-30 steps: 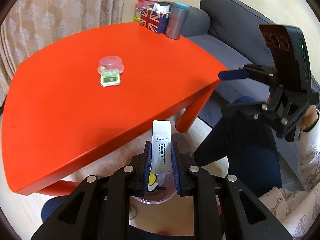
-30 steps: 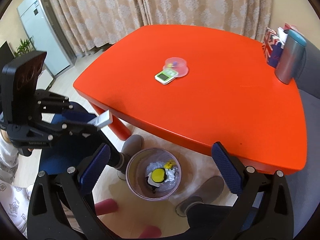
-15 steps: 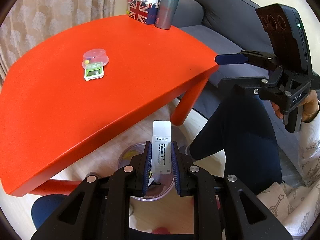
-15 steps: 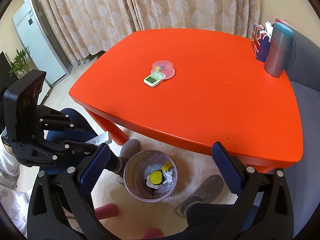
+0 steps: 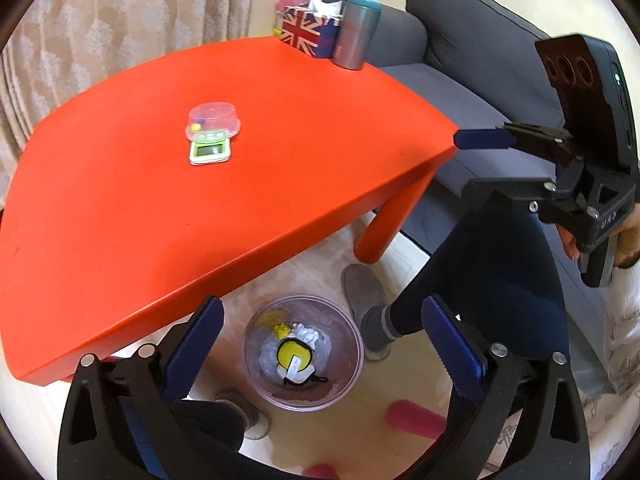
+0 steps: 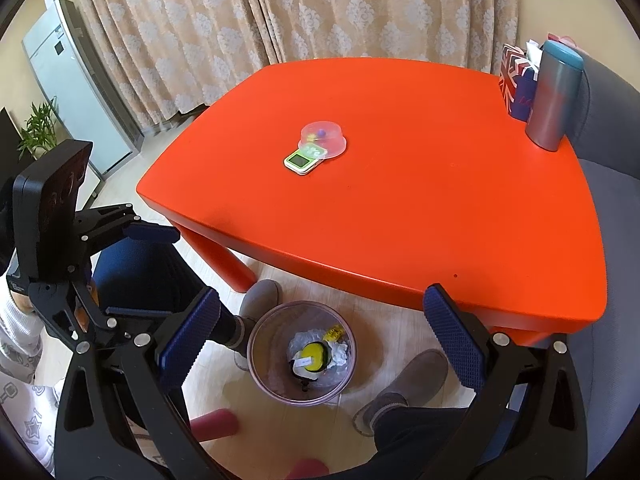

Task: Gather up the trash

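My left gripper (image 5: 320, 344) is open and empty, right above the clear bin (image 5: 260, 376) on the floor. A white USB stick (image 5: 295, 365) lies in the bin on a yellow round thing and crumpled paper. In the right wrist view the bin (image 6: 256, 360) holds the stick (image 6: 302, 361). My right gripper (image 6: 320, 338) is open and empty above the bin. A clear plastic lid (image 5: 213, 119) and a green digital device (image 5: 209, 151) lie on the red table (image 5: 300, 168).
A grey tumbler (image 5: 357, 32) and a Union Jack box (image 5: 306, 35) stand at the table's far corner. A grey sofa (image 5: 472, 64) is at the right. The person's legs and grey slippers (image 6: 404, 380) flank the bin. Curtains (image 6: 280, 20) hang behind the table.
My left gripper has opened and let go of the white USB stick, which now lies in the bin. Both grippers have shifted a little over the bin.
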Action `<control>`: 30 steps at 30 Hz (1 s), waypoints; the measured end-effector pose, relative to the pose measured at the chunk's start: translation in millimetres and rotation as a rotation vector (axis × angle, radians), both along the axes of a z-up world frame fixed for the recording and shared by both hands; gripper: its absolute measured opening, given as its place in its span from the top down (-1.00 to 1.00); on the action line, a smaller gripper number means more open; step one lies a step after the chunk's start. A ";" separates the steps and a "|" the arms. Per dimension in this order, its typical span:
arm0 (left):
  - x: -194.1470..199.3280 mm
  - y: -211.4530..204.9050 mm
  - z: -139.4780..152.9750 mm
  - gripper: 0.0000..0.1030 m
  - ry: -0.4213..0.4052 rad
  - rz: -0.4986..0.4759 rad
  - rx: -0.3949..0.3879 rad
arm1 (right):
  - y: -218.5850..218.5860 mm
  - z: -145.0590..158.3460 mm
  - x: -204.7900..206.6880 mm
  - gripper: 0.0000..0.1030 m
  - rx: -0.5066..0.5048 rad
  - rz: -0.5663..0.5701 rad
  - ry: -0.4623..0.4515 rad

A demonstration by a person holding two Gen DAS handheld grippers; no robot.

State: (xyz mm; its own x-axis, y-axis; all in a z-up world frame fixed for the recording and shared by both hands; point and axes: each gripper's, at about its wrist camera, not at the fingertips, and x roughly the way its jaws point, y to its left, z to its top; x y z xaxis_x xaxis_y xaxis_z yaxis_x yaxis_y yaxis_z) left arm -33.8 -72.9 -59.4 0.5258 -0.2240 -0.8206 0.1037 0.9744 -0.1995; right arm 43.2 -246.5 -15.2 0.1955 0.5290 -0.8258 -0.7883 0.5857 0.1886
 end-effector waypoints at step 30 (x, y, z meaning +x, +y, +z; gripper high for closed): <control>55.9 44.9 26.6 -0.85 -0.048 0.130 0.050 | 31.1 22.6 49.4 -0.94 -0.013 -0.044 -0.054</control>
